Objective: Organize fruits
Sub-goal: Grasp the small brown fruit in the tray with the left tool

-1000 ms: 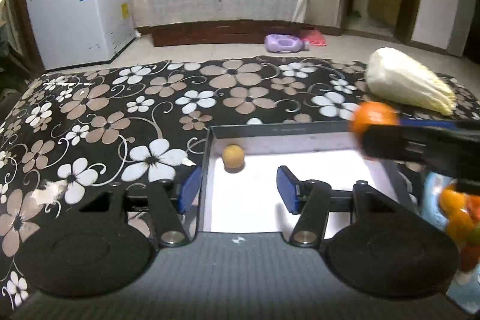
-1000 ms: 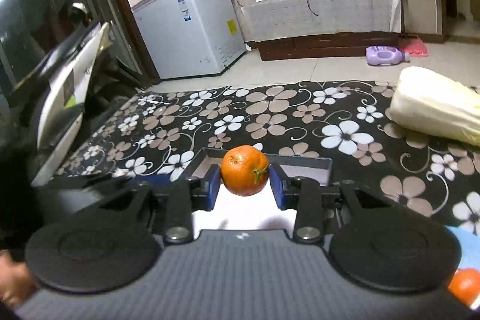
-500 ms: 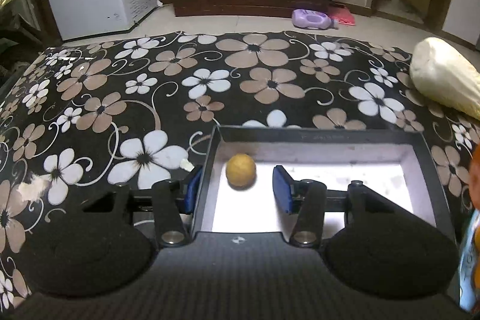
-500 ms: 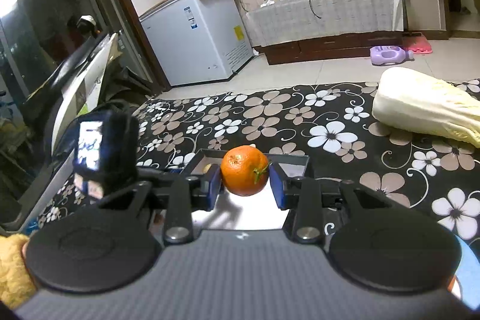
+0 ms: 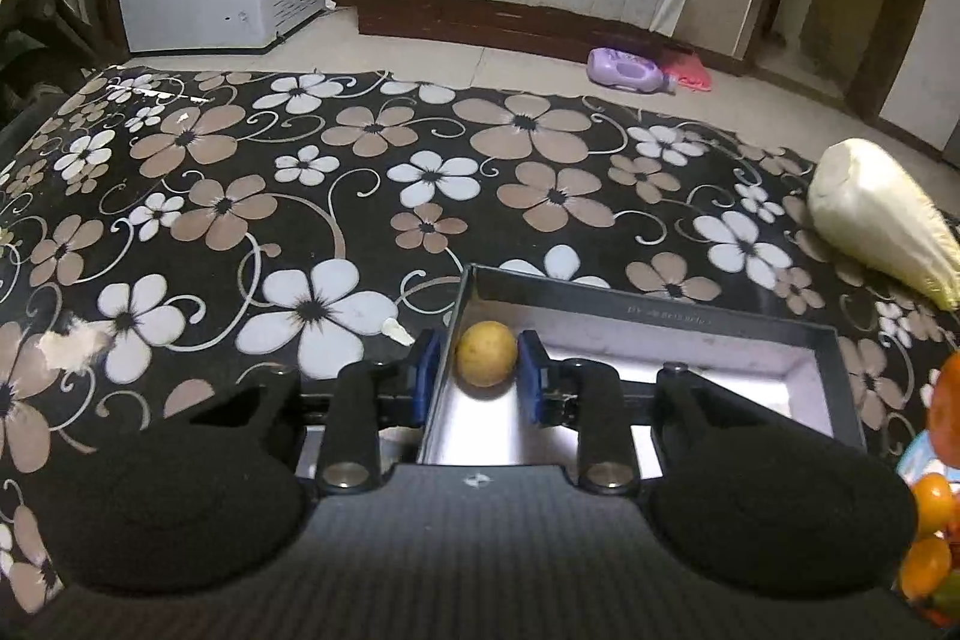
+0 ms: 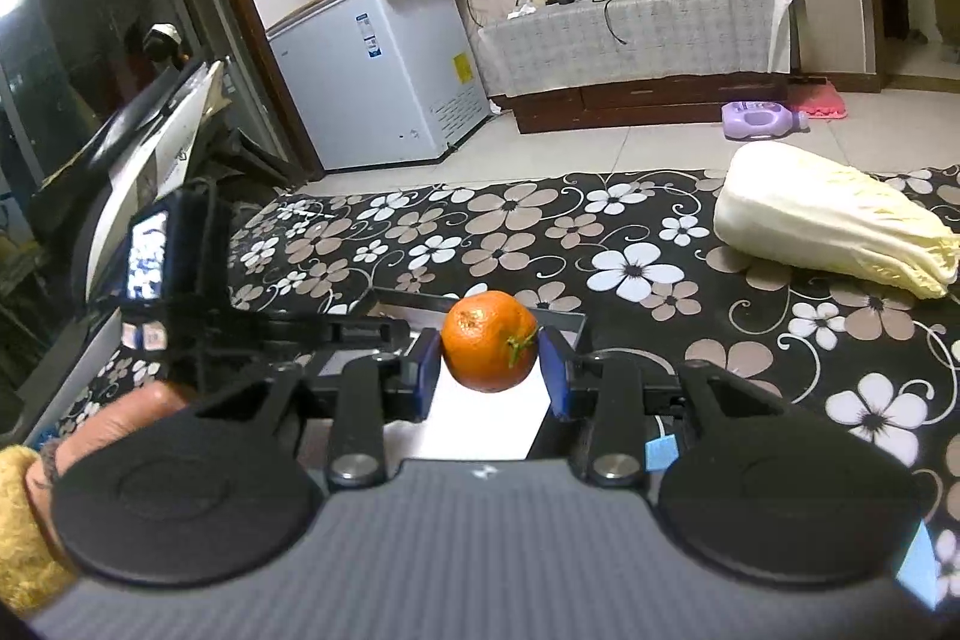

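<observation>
Your left claw (image 5: 487, 375) has just been closing around the yellow fruit (image 5: 486, 353) in the tray (image 5: 660, 319), mid-frame; pad contact unclear. Your right claw (image 6: 489, 365) pinches the orange (image 6: 489, 341), centre frame.

Right claw (image 6: 489, 370) clamping mandarin (image 6: 489, 342) (stem visible), above box (image 6: 480, 307)

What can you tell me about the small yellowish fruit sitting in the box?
The small yellowish fruit is round with a dull tan-yellow, slightly speckled skin and no visible stem. It rests on the pale floor of the dark-walled box, in the far left corner near the wall. The left gripper has just been closing around it: one blue pad sits close on each side, the left one outside the box wall. Whether the pads actually press on it cannot be told.
</observation>
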Demonstrator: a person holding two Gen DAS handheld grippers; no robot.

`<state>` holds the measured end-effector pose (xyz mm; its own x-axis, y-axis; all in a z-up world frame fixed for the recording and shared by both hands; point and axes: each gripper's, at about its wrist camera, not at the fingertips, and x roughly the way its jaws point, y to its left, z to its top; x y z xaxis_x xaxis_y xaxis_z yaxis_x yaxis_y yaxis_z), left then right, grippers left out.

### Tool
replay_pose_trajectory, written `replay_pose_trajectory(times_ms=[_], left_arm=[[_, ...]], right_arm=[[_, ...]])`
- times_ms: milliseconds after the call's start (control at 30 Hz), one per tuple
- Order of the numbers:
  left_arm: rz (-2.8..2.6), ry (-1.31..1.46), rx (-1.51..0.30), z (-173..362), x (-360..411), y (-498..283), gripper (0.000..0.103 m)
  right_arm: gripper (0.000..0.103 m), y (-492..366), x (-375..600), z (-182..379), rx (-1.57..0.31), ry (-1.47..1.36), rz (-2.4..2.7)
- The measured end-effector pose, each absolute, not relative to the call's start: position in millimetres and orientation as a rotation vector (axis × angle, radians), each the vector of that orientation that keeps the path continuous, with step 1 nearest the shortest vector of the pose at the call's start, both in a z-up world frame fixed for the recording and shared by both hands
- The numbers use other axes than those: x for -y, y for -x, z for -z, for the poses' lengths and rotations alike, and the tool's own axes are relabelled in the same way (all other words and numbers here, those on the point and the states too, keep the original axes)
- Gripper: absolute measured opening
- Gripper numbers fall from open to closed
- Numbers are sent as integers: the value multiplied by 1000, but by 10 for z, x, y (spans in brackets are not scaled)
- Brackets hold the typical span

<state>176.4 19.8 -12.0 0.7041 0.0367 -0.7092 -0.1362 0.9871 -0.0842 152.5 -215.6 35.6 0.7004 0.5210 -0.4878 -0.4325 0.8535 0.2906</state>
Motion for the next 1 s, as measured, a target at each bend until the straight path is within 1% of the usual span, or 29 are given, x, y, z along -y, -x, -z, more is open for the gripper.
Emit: replay_pose_trajectory(times_ms=[133,367,400,433,500,533,667,733,767,833,900,933,1000], left_arm=[[-75,123,-774,77,-177,-1658,32],[-44,111,-802,226,-210,-1641,33],[-34,114,-796,215,-216,-1626,40],[-12,117,-785,189,-226,-1590,50],[-4,94,-751,122,-226,-1491,61],[-5,72,-735,77,-217,-1423,62],[12,46,-653,-111,-115,-1127,61],[22,10,-621,-123,28,-1040,60],[17,-7,-629,-87,87,-1040,59],[-4,-8,-680,51,166,-1114,50],[-55,11,-739,173,193,-1229,48],[-89,26,-761,223,194,-1288,45],[-136,36,-759,255,226,-1345,44]], right_arm=[[39,-1438,2173,-376,-588,-166,-522],[39,-1304,2124,-363,-594,-176,-522],[39,-1302,2110,-359,-596,-171,-525],[39,-1311,2094,-350,-600,-164,-530],[39,-1329,2080,-343,-605,-162,-537],[39,-1343,2083,-339,-606,-167,-538],[39,-1384,2116,-348,-604,-189,-554],[39,-1401,2138,-361,-599,-198,-559],[39,-1405,2152,-368,-596,-204,-560],[39,-1418,2184,-381,-591,-217,-560],[39,-1425,2207,-396,-585,-222,-560],[39,-1428,2217,-401,-583,-221,-561],[39,-1430,2228,-407,-582,-217,-564]])
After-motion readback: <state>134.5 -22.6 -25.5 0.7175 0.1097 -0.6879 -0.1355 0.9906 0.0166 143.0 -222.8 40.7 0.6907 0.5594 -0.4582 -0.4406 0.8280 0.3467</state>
